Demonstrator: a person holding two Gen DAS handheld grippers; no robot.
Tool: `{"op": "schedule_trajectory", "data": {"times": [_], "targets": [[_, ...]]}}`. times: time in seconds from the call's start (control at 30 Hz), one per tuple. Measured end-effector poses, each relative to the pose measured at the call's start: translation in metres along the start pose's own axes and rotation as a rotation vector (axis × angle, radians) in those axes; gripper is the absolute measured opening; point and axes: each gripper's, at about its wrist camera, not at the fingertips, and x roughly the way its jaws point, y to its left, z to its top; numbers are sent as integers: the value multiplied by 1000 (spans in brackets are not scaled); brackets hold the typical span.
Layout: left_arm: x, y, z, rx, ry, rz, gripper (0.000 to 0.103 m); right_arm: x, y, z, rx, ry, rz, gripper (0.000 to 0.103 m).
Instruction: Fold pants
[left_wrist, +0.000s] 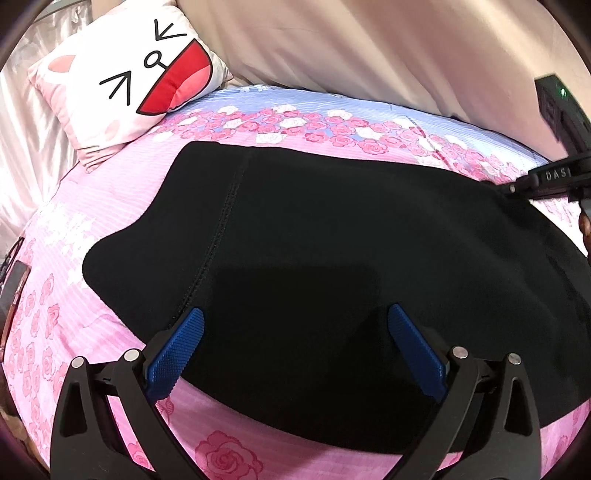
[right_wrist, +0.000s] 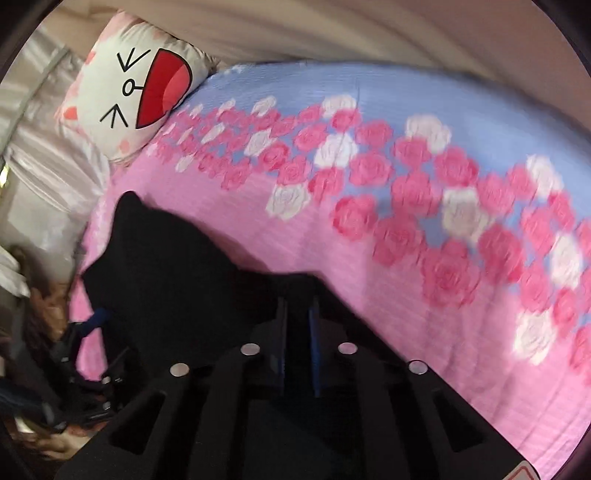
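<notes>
The black pants (left_wrist: 332, 258) lie on the rose-print bed (left_wrist: 110, 192), below a cat-face pillow (left_wrist: 129, 81). The left claw (left_wrist: 295, 321) hangs spread over their near edge. The right claw (right_wrist: 298, 306) pinches their far edge.

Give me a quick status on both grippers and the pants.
Left gripper open above black pants. Right gripper shut on pants edge. Nothing in the way.

Left gripper (left_wrist: 295, 325), right gripper (right_wrist: 298, 314): black frames showing silver rivets; fingers (left_wrist: 177, 354) wearing ribbed blue pads.
</notes>
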Motion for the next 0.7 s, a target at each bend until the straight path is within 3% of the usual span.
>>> {"op": "schedule_trajectory", "data": {"times": [0.1,0.17,0.2,0.23,0.3,0.4,0.5,0.57,0.6,0.63,0.67,0.7], "targets": [[1,2,1,-19,-9,0,98,-14,-13,14,65,-90,22,2],[4,1,2,-25,-13,12,98,-12,-24,23,58,-149,-79,0],[5,-2,2,-19,-11,24,98,-1,-34,29,75,-136,-133,0],[5,-2,3,-18,-13,27,98,6,-45,31,111,-116,-111,0],[5,1,3,-31,-15,15,98,-15,-56,29,192,-189,-75,0],[3,5,4,-45,-23,-1,98,-67,-26,6,77,-299,-62,6],[4,3,5,-43,-22,11,98,-77,10,-29,-36,-227,20,6],[5,1,5,-43,-24,20,98,-53,22,-40,-76,-142,-22,3],[4,0,5,-43,-26,21,98,-28,25,-37,-104,-103,-110,0],[4,-1,5,-43,-29,26,98,-10,23,-31,-115,-102,-166,0],[2,-2,5,-44,-37,38,98,-3,18,-18,-107,-180,-144,0],[0,-3,5,-42,-44,46,98,4,12,-7,-72,-175,-149,0]]}}
